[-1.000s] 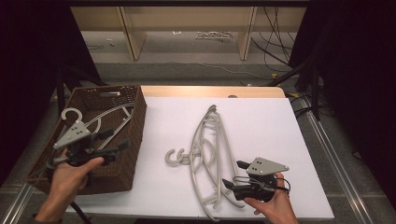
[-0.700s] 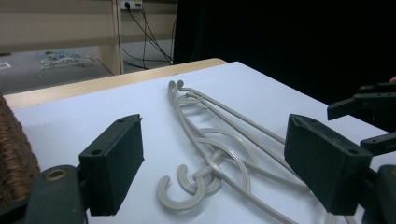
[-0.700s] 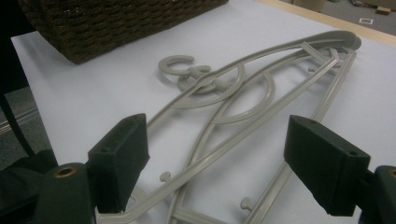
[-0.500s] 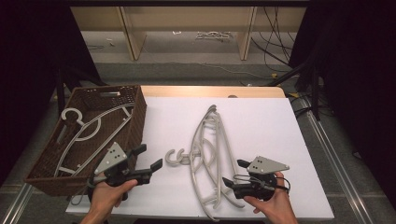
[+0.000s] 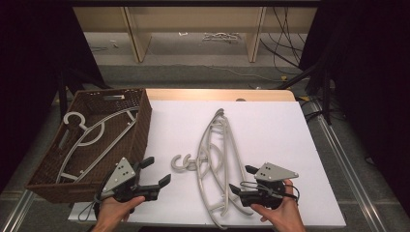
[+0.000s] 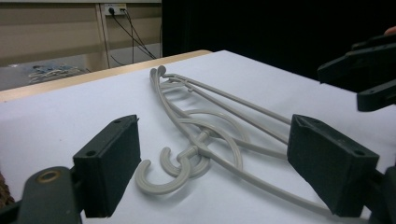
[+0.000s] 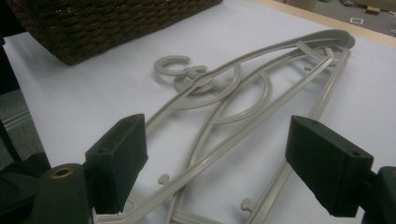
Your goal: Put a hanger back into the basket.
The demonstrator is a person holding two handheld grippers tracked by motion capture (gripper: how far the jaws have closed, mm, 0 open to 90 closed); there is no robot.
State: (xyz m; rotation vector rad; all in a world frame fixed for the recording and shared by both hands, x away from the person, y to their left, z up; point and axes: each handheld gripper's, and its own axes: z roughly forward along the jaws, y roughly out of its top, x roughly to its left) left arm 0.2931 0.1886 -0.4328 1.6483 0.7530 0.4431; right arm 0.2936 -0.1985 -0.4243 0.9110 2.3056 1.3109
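At the near edge of the table the left gripper [image 5: 153,174] hangs low over the white sheet, released and holding nothing; its jaws have just been spreading wider, and between them in the left gripper view there is only bare sheet with the hooks [image 6: 173,169] of the hangers beyond; just to its left stands the wicker basket [image 5: 141,126], with one grey hanger [image 5: 92,140] already lying inside it. Across from it the right gripper [image 5: 238,180] sits at the lower end of the stacked hangers [image 5: 217,159], also spread open; its pads flank the grey bars without pressing them, so nothing is grasped there either; the stack lies flat in the middle of the sheet, hooks pointing toward the basket. The work in hand looks like moving hangers into the basket one at a time, with the left gripper now lined up for the next; I'd guess the next move calls for sliding forward to the hook end, closing on a single hanger, and peeling it off its neighbour without dragging both.
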